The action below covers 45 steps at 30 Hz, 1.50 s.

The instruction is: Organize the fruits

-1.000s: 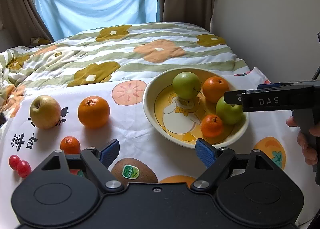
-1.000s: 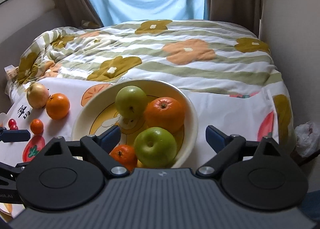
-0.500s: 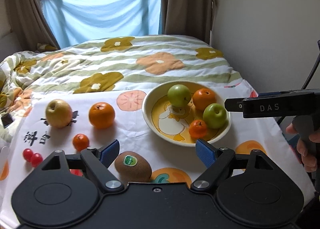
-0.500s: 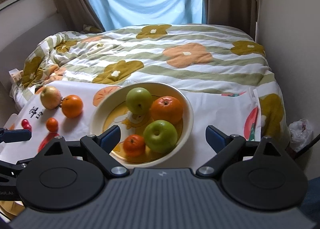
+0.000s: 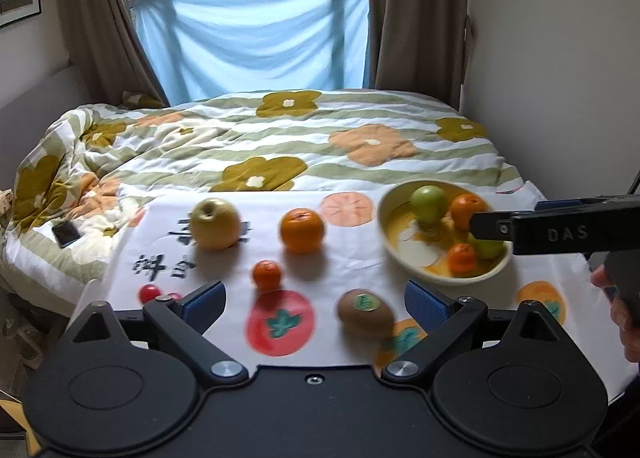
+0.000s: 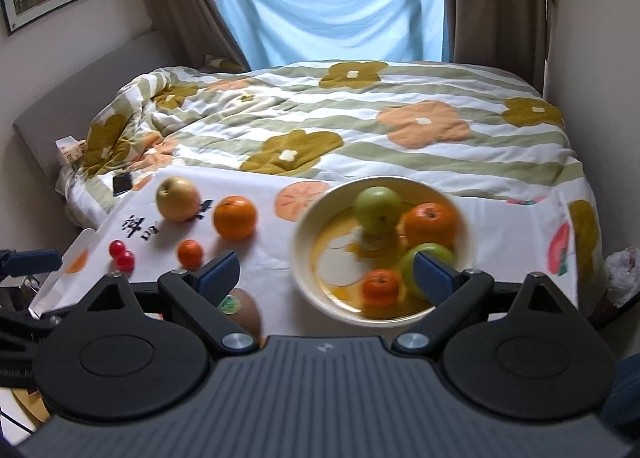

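Left wrist view: left gripper [image 5: 313,304] has pulled back from the bowl [image 5: 400,254], spreading wider, empty.

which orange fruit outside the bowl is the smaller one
The small mandarin, nearer the camera, beside the cherry tomatoes; the big orange sits by the yellow apple.

Quick fruit count: one bowl [image 6: 304,234] holding two green apples [image 6: 378,208], one orange [image 6: 430,224] and one small mandarin [image 6: 380,286]. Out on the cloth [image 6: 260,254] there's one yellowish apple [image 6: 178,199], one orange [image 6: 235,217], one mandarin [image 6: 190,253], two cherry tomatoes [image 6: 122,255] and one kiwi [image 5: 365,312]. Also one phone [image 6: 122,183] lying on the bed [image 6: 360,130].
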Each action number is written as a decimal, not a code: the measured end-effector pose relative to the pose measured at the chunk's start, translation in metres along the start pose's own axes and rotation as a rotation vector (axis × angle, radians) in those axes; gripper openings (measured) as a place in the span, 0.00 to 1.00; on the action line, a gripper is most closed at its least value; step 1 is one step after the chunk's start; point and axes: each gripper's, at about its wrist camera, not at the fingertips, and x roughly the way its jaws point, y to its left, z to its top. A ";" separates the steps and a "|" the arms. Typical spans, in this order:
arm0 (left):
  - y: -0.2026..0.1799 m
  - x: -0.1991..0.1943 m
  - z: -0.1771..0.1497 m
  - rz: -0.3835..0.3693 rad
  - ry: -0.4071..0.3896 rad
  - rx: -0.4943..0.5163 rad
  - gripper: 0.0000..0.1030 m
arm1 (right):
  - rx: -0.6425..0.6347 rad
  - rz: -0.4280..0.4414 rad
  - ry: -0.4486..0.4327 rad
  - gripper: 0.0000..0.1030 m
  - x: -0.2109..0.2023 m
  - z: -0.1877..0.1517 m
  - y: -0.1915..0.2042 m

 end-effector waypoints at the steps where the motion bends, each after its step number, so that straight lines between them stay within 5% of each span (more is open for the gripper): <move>1: 0.009 0.000 0.000 0.001 0.003 0.001 0.95 | 0.002 -0.005 0.000 1.00 0.001 -0.001 0.008; 12: 0.096 0.025 -0.011 -0.013 0.038 0.059 0.95 | 0.109 -0.120 0.058 1.00 0.029 -0.025 0.065; 22: 0.143 0.072 -0.031 -0.084 0.054 0.233 0.91 | 0.207 -0.229 0.084 1.00 0.067 -0.051 0.096; 35: 0.154 0.134 -0.039 -0.172 0.104 0.431 0.48 | 0.270 -0.301 0.119 1.00 0.103 -0.068 0.108; 45: 0.152 0.152 -0.041 -0.186 0.120 0.488 0.41 | 0.286 -0.321 0.122 1.00 0.115 -0.069 0.109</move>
